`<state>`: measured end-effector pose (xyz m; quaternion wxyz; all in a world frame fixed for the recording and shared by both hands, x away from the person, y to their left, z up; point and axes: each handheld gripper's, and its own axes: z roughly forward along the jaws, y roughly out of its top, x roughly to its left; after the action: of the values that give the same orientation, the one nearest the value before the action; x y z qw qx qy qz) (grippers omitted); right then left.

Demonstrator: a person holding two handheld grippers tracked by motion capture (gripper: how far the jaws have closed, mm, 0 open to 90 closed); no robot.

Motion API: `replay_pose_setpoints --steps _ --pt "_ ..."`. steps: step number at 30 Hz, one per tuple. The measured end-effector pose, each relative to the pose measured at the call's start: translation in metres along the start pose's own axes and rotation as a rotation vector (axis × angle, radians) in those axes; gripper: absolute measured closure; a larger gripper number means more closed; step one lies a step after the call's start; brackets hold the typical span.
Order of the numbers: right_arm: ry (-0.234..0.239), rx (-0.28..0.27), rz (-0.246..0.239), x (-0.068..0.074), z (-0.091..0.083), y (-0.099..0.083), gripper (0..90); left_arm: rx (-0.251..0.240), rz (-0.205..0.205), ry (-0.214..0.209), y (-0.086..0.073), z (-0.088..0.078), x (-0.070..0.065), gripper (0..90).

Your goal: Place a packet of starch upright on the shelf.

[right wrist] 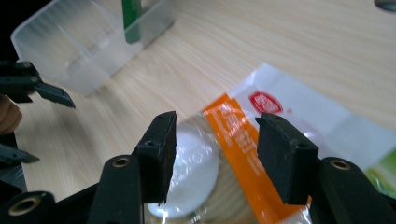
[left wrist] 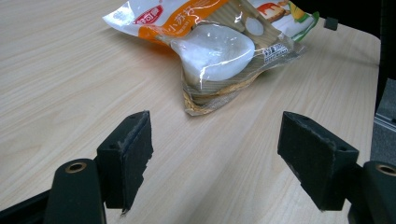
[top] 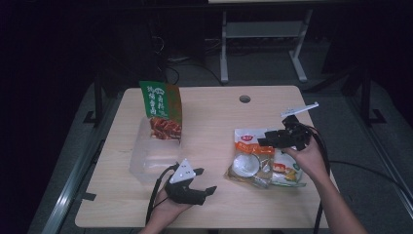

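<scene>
pale woodgrain table [top: 214, 117] | glossy crinkled snack bag [top: 263, 158] | both grippers' fingers released

The left claw [top: 203, 181] sits low at the near side, held in the left hand [top: 170, 204], its jaws spread wide with nothing between them. The right claw [top: 265, 139], gripped by the right hand [top: 307, 158] on an outstretched forearm, points leftward and down, its jaws parted too, pressing on nothing.
</scene>
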<state>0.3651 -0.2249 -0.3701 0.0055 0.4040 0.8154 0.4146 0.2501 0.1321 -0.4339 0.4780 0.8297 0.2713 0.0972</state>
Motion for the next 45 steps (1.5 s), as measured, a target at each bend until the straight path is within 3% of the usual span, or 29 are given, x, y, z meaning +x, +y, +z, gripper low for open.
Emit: replay_pose_setpoints --steps 14,25,33,38,39,40,41,45 --pt "-0.033 0.015 0.085 -0.023 -0.006 -0.041 48.6 -0.004 0.003 0.001 -0.001 0.0 0.0 25.7" --pt "-0.052 0.029 0.148 -0.04 0.001 -0.051 51.0 0.003 0.005 -0.002 -0.001 0.001 -0.001 25.7" --pt "-0.035 0.044 0.166 -0.041 0.018 -0.043 62.5 0.004 0.004 -0.002 -0.001 0.001 -0.001 25.7" --pt "-0.018 0.035 0.183 -0.04 0.022 -0.037 76.1 0.005 0.003 -0.007 -0.001 0.002 -0.001 25.7" --pt "-0.018 0.035 0.183 -0.04 0.022 -0.037 76.1 0.005 0.003 -0.007 -0.001 0.002 -0.001 25.7" --pt "-0.004 0.039 0.182 -0.039 0.023 -0.036 85.9 0.005 0.005 -0.007 -0.001 0.003 -0.001 25.7" --pt "0.006 0.045 0.18 -0.038 0.023 -0.035 87.9 0.006 0.007 -0.007 -0.001 0.003 -0.001 25.7" --pt "0.027 0.037 0.149 -0.03 0.022 -0.033 89.8 0.002 -0.001 -0.007 -0.001 0.003 0.0 25.7"
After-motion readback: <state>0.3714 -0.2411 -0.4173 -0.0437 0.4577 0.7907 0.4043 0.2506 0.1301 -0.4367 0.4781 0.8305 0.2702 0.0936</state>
